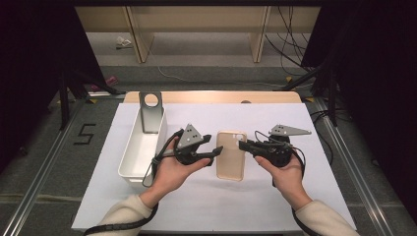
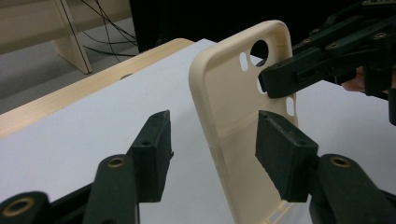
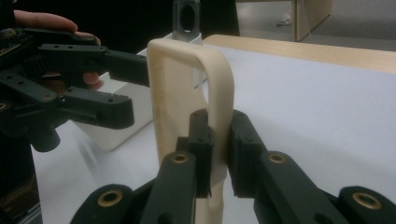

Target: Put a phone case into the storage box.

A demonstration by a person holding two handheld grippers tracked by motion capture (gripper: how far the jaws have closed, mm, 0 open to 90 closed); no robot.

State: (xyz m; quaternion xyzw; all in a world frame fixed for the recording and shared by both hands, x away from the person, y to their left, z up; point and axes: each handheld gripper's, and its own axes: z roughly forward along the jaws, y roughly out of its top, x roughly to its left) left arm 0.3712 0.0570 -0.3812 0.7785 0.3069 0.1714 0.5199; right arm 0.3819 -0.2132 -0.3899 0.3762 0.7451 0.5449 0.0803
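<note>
Standing at the table's left, the white bin [image 1: 140, 147] held an upright grey metal bracket [image 1: 150, 110]. Beside it, the right gripper [image 1: 242, 145] pinched the beige phone case [image 1: 231, 155] by its edge above the white mat [image 1: 206, 206]; the left gripper [image 1: 219, 150] stood part-open, jaws straddling the case's other edge without pressing.

Right tongs [image 3: 215, 140] clamped shut – left tongs [image 2: 212, 154] parted, jaws facing right.

Even overhead light, white table sheet [image 1: 206, 196] bright without glare, only faint soft shadows beside the phone case [image 1: 231, 155], surroundings beyond the sheet falling to near black; both gripper views soft and grainy, nearest jaws slightly blurred.
</note>
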